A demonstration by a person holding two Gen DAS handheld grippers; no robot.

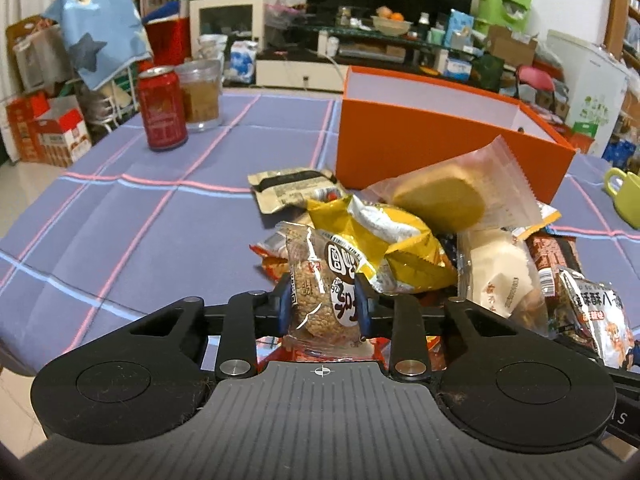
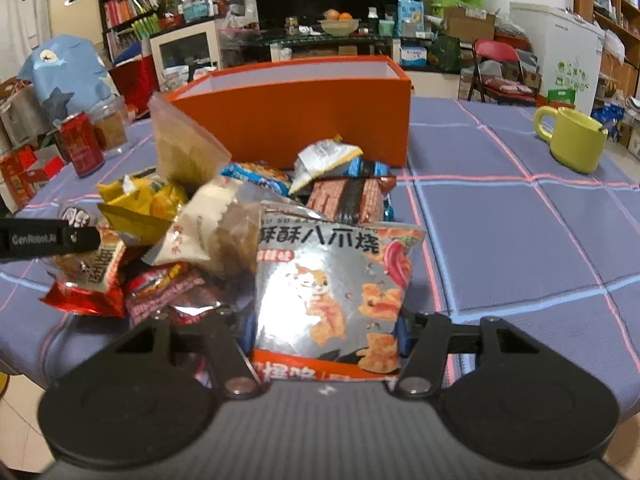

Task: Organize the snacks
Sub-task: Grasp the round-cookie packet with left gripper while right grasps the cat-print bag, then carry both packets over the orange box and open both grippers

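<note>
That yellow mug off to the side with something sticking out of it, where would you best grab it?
Probably by the yellow mug's handle, coming from the orange box's side: the loop faces that way and stands clear of everything. The body looks wide for two fingers, and the mug stands upright with a utensil at its rim, so keep it level.

Each camera sits just behind its own fingers, tilted down, close over the snack pile (image 1: pixel 400 240). Both views share the pile, the orange box (image 2: pixel 296 120) beyond the fingers, and the worktop (image 1: pixel 160 208).
</note>
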